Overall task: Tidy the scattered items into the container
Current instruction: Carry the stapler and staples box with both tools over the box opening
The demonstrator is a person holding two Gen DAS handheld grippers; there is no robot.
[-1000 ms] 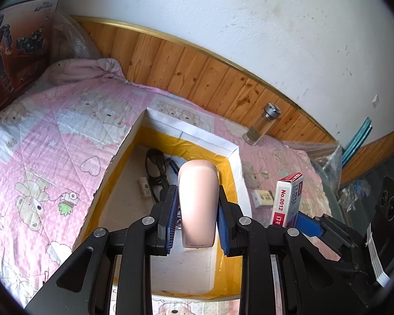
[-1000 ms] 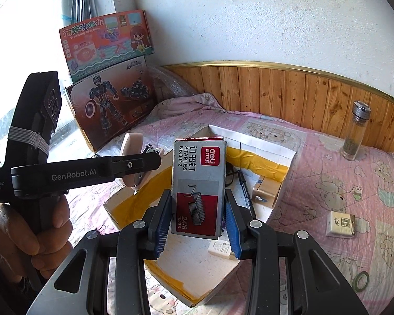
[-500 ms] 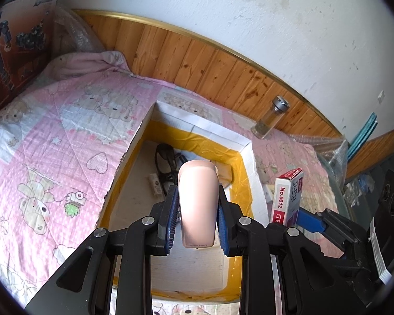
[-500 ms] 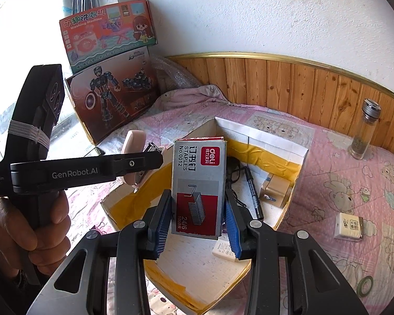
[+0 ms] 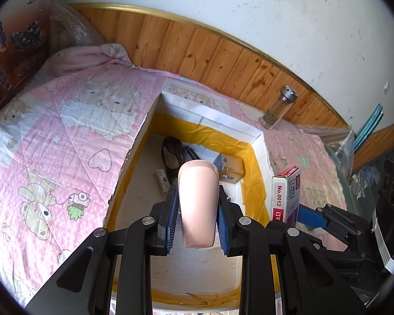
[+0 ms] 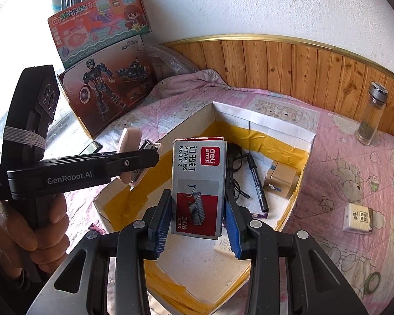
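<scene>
Left wrist: both jaws pinch, stapler (image 5: 198,204) and staples box (image 6: 198,186), seemingly over the carton's (image 5: 260,141) rim.

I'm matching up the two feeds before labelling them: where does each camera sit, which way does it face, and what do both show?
Left wrist: on the left gripper, looking down along its fingers, shut on a pink stapler, into the cardboard box; the right gripper shows alongside.
Right wrist: on the right gripper, looking down over its staple box into the box; the person's left hand shows.
Shared: box, stapler, staple box, glass bottle.
</scene>
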